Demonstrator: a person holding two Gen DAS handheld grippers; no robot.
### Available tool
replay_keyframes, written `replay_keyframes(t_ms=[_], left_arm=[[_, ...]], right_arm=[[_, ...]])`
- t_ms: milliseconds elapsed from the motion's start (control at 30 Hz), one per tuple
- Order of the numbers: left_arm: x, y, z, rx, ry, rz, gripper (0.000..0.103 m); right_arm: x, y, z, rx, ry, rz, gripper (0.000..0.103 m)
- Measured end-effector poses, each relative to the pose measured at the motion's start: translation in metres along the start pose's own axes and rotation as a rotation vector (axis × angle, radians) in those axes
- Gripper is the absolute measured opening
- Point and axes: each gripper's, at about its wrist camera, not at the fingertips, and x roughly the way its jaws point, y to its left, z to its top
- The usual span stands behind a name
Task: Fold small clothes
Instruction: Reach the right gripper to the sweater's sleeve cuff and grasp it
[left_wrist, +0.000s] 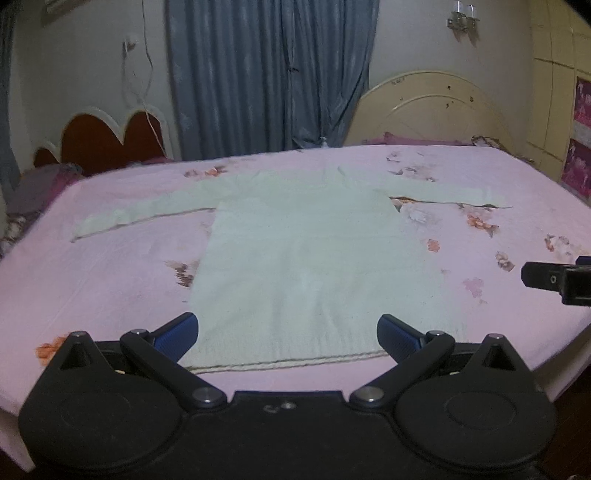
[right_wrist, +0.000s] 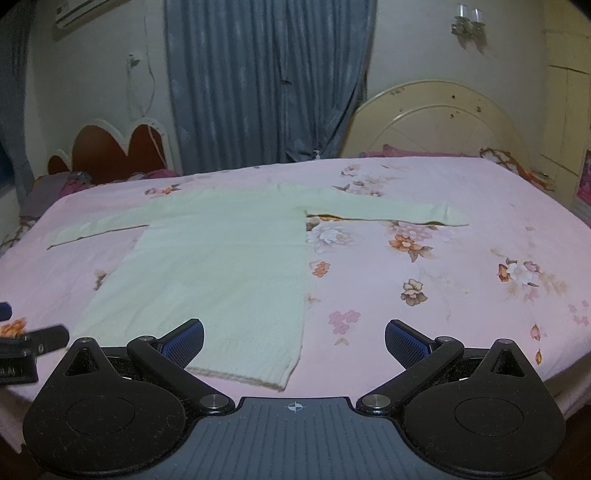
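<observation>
A pale, cream-white knitted sweater (left_wrist: 314, 258) lies flat on the bed, front down or up I cannot tell, its ribbed hem along the near edge and both long sleeves stretched straight out to the sides toward the far half of the sheet. It sits closer to the near edge than the far one, on a pink bedsheet (left_wrist: 110, 280) printed with scattered flowers. The left gripper (left_wrist: 288, 332) hovers at the near edge right over the hem, its blue-padded fingers spread wide with nothing between them. The right gripper (right_wrist: 293, 338) hangs just beside the sweater's right hem corner, likewise spread wide and empty, apart from the cloth. Beyond the bed stand a cream arched headboard (right_wrist: 443, 122), blue curtains (right_wrist: 266, 81) and a red scalloped headboard (right_wrist: 118, 151) at the far left.
</observation>
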Motion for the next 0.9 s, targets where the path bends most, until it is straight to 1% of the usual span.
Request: replay_keyframes(t_ms=[67, 133, 233, 300, 367, 433, 500, 567, 633, 733, 800, 833, 867, 900], left_arm=[[0.015, 0.004, 0.011, -0.008, 0.002, -0.025, 0.103], [0.028, 0.008, 0.024, -0.008, -0.009, -0.025, 0.103], [0.045, 0.016, 0.044, -0.026, -0.027, -0.087, 0.103], [0.057, 0.023, 0.057, -0.026, -0.044, -0.085, 0.103], [0.07, 0.03, 0.071, -0.01, -0.057, -0.106, 0.103], [0.081, 0.039, 0.083, -0.022, -0.074, -0.12, 0.103], [0.091, 0.042, 0.092, -0.033, -0.088, -0.115, 0.103], [0.105, 0.044, 0.101, -0.043, -0.08, -0.104, 0.103], [0.116, 0.045, 0.105, -0.054, -0.082, -0.109, 0.103], [0.139, 0.04, 0.112, -0.064, -0.059, -0.108, 0.103], [0.157, 0.034, 0.116, -0.07, -0.037, -0.107, 0.103], [0.164, 0.03, 0.118, -0.071, -0.027, -0.107, 0.103], [0.173, 0.025, 0.12, -0.07, -0.02, -0.105, 0.103], [0.181, 0.022, 0.123, -0.066, -0.012, -0.101, 0.103]], right_arm=[[0.011, -0.002, 0.007, 0.008, -0.003, -0.017, 0.103], [0.022, -0.005, 0.016, 0.024, -0.012, -0.028, 0.103], [0.039, -0.011, 0.034, 0.056, -0.027, -0.064, 0.103], [0.051, -0.014, 0.047, 0.08, -0.04, -0.085, 0.103], [0.06, -0.015, 0.058, 0.088, -0.053, -0.107, 0.103], [0.072, -0.015, 0.07, 0.095, -0.069, -0.129, 0.103], [0.083, -0.015, 0.08, 0.1, -0.081, -0.145, 0.103], [0.094, -0.019, 0.088, 0.106, -0.086, -0.165, 0.103], [0.106, -0.031, 0.096, 0.12, -0.097, -0.188, 0.103], [0.125, -0.057, 0.106, 0.14, -0.108, -0.26, 0.102], [0.139, -0.078, 0.113, 0.167, -0.117, -0.268, 0.102], [0.148, -0.09, 0.116, 0.18, -0.111, -0.274, 0.08], [0.16, -0.104, 0.12, 0.204, -0.094, -0.284, 0.055], [0.172, -0.119, 0.123, 0.239, -0.086, -0.285, 0.054]])
